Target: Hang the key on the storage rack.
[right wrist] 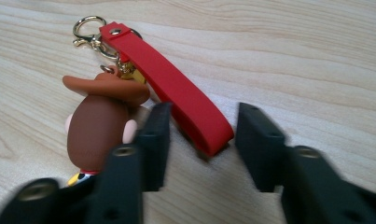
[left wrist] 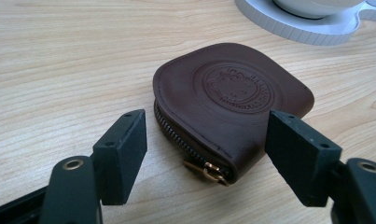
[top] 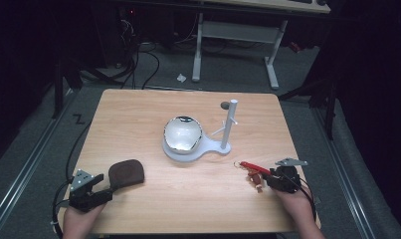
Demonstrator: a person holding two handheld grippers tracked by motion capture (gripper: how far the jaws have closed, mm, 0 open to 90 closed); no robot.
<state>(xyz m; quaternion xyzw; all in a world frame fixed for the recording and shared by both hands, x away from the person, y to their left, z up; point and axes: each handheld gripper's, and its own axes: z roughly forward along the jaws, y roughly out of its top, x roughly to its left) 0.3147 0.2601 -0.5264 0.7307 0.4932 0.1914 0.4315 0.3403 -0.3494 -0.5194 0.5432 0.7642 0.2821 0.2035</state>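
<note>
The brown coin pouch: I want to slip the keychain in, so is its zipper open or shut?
Shut: the brown leather pouch lies flat, its zipper teeth meet, and the gold pull sits at the end.

A light wooden surface [top: 138, 114] with rounded corners stands on a grey carpeted floor [top: 238, 74] in a dim room whose edges fall into darkness. Beyond it rises the white metal frame of a desk [top: 272, 59] with a pale top. Black cables [top: 138, 59] trail across the floor at the far left. Grey metal rails [top: 29, 159] run along both sides. A small white scrap [top: 181, 77] lies on the carpet.
</note>
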